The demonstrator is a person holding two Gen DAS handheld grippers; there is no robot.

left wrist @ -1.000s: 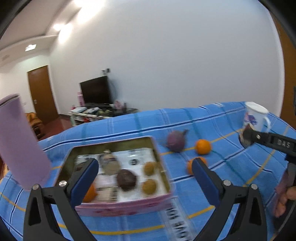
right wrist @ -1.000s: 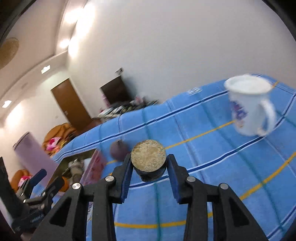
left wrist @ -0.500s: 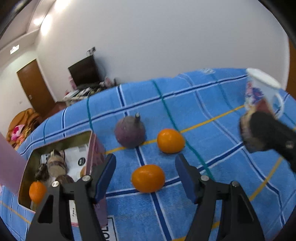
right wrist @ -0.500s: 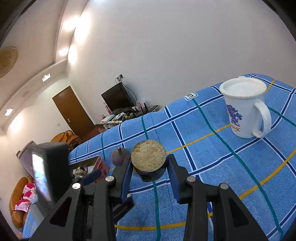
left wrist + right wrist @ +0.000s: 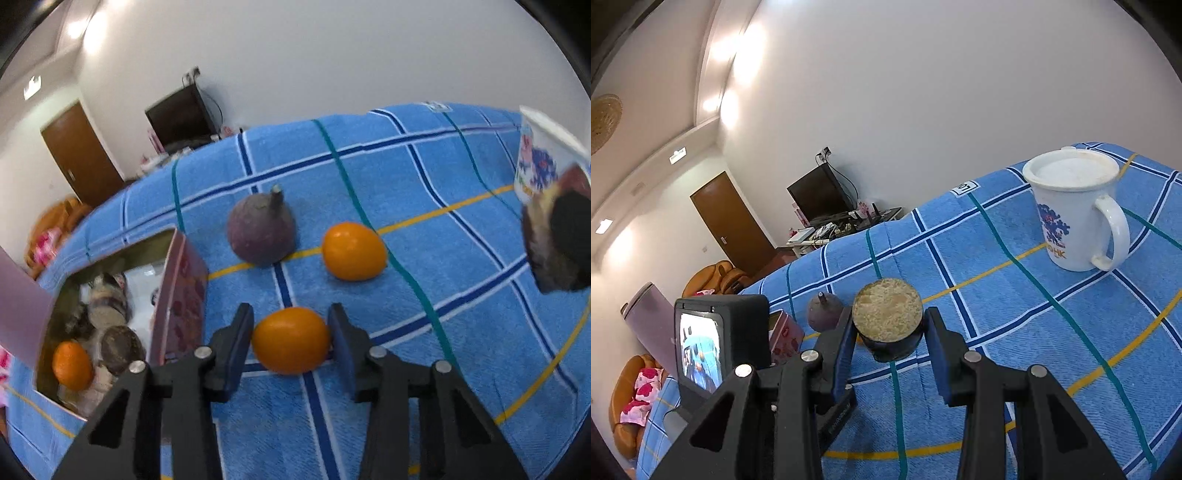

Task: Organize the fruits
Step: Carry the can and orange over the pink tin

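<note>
blue checked cloth [image 5: 424, 192] covers the table. left gripper [image 5: 291, 341] brackets a small orange citrus fruit [image 5: 291, 340] resting on the cloth, both pads at its sides; whether it squeezes, i cannot tell. another orange fruit [image 5: 354, 251] and a purple stemmed fruit [image 5: 261, 230] lie beyond. an open pink tin box [image 5: 181, 291] near the left edge holds more fruit. right gripper [image 5: 889, 334] clamps a halved dark-skinned fruit [image 5: 887, 317]; a white printed mug [image 5: 1075, 218] stands toward the far right corner.

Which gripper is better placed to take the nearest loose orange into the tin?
Left. The left gripper brackets the nearest orange, beside the tin. The right gripper already holds a halved fruit.
</note>
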